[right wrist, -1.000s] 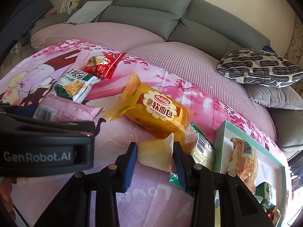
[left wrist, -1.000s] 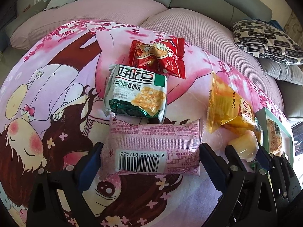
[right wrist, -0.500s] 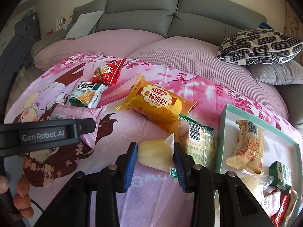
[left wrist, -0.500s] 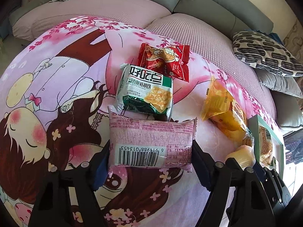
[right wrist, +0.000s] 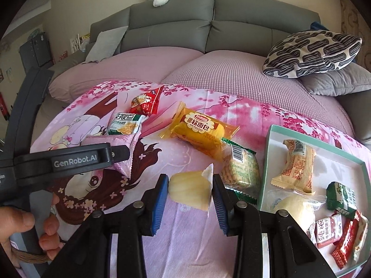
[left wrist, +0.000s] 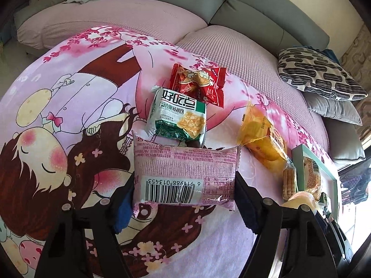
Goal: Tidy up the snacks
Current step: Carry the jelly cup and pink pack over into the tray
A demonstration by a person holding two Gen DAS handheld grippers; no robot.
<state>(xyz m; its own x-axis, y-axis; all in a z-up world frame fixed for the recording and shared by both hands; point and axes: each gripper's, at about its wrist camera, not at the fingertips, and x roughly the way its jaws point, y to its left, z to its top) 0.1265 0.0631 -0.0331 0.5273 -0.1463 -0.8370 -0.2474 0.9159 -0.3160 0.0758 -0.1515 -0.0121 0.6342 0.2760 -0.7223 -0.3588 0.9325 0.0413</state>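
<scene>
Nearest to the camera, the right gripper (right wrist: 189, 193) has its jaws drawn narrow on a pale yellow jelly cup (right wrist: 191, 190), blue pads pressing its two sides while its foil lid points up and away; the cup is smooth and tapered, so I judge it could squirt out of the grip or dent if the squeeze changes on the way to the box (right wrist: 266, 162) just to the right of those jaws. The left gripper (left wrist: 185, 199) has just been closing its jaws on the pink packet (left wrist: 185, 173), which now sits clamped between them, barcode face up. The wrapper is soft and air-filled, so the pads may hold only film, and the packet could sag, twist or slide free when carried. Just beyond these jaws, the green packet (left wrist: 178, 118) touches the pink one's far edge and could be dragged along. The two grippers work close together, so they could knock each other. Further off lie the red packet (left wrist: 199, 85) and, to the right, the yellow bread packet (right wrist: 199, 129) with a biscuit pack (right wrist: 241, 169) tucked against it. The box's near-right corner is cut off by the frame, so the free room there is unclear, and the left pads are largely hidden under the pink packet.
</scene>
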